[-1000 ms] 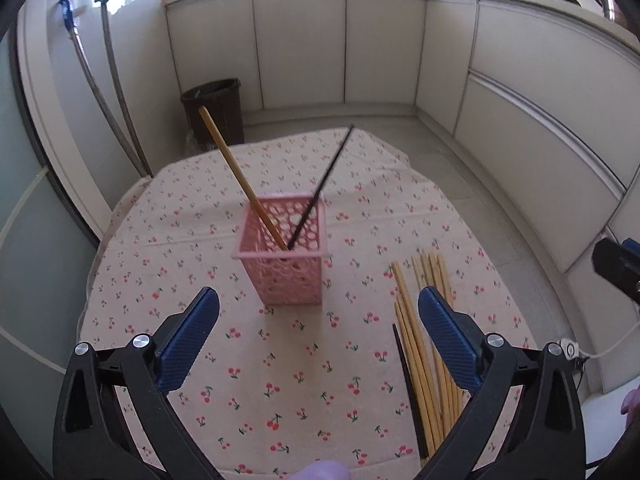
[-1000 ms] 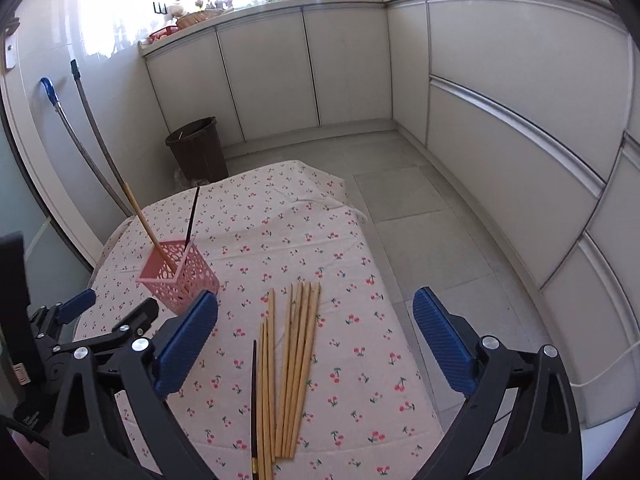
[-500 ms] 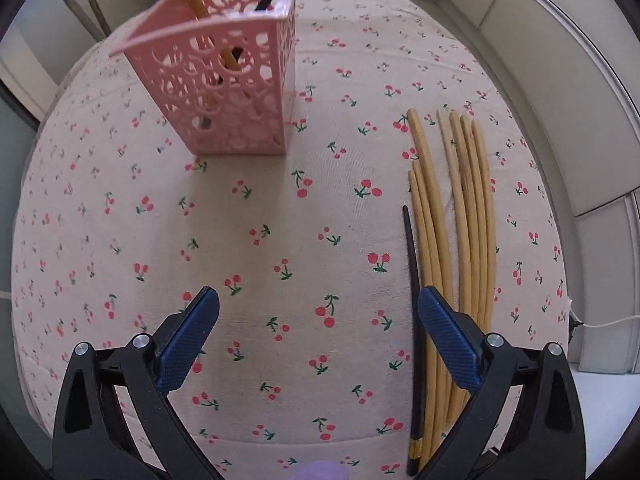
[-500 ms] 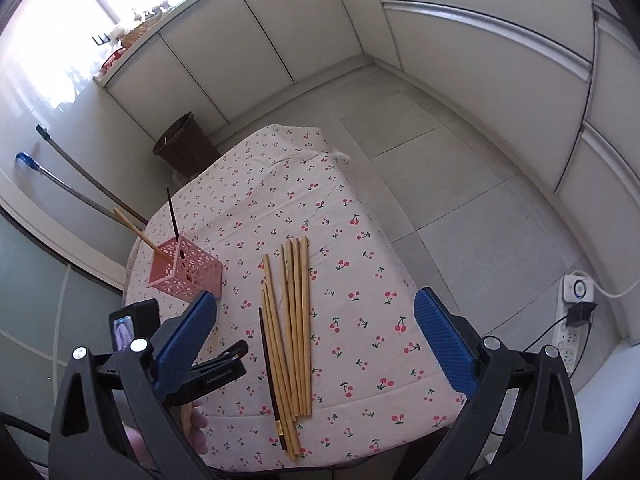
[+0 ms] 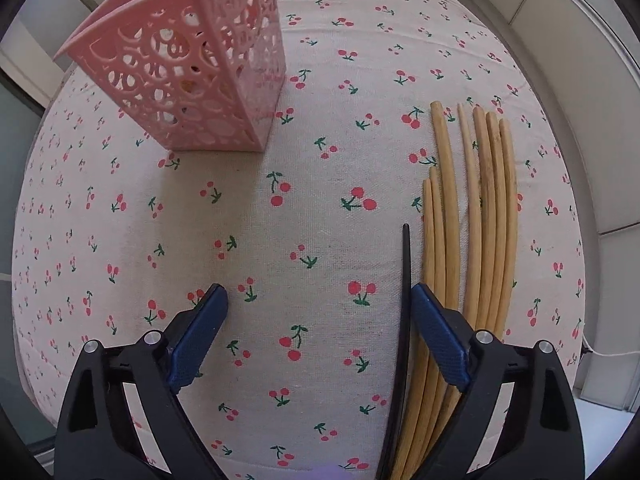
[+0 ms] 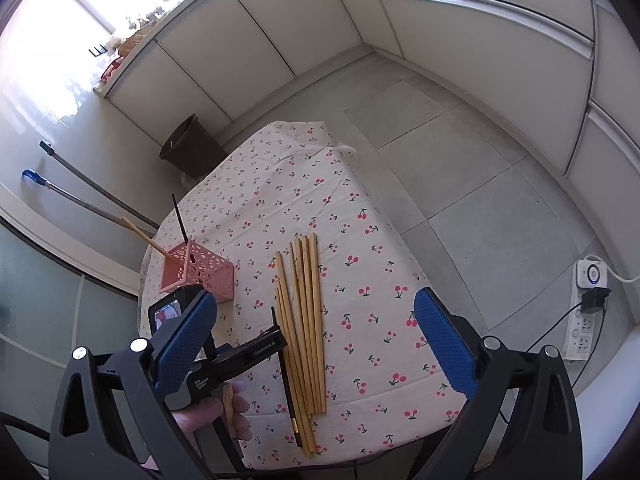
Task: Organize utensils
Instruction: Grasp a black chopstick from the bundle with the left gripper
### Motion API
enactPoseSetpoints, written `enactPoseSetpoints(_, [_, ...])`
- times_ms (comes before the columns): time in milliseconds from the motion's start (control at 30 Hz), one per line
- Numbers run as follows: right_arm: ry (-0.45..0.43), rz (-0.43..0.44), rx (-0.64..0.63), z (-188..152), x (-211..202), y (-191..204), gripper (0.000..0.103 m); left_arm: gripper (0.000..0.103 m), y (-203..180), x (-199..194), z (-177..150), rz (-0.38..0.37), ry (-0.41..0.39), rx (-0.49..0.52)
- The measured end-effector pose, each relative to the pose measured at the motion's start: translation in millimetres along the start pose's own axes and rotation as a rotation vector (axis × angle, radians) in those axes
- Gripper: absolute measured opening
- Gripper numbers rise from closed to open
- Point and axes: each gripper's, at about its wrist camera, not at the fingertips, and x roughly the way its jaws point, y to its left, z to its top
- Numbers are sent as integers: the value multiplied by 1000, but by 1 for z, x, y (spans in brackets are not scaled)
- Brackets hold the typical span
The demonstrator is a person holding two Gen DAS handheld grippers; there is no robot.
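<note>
Left hand-held gripper (image 5: 316,300) hangs low, fingers spread wide; right hand-held gripper (image 6: 316,312) hovers higher, equally agape.

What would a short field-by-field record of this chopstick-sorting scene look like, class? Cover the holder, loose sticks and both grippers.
holder: pink basket, upright, one wooden and one black chopstick inside
loose sticks: wooden chopsticks lying side by side, black chopstick beside them
surface: cherry-print cloth
left gripper: open, low over the black chopstick
right gripper: open, high above the table
</note>
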Motion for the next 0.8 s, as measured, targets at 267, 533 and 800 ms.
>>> enactPoseSetpoints(267, [26,-22,5,0,9,-3,96,38,-31,-9,-7,-43,-50,133])
enactPoseSetpoints(533, [90,-62,25,0,40,-7,96,6,1,-12,-12,-179,-78,145])
enactPoseSetpoints(800, [185,-113,34,1,102,5,96,4,45,-40,-28,-204,-193,152])
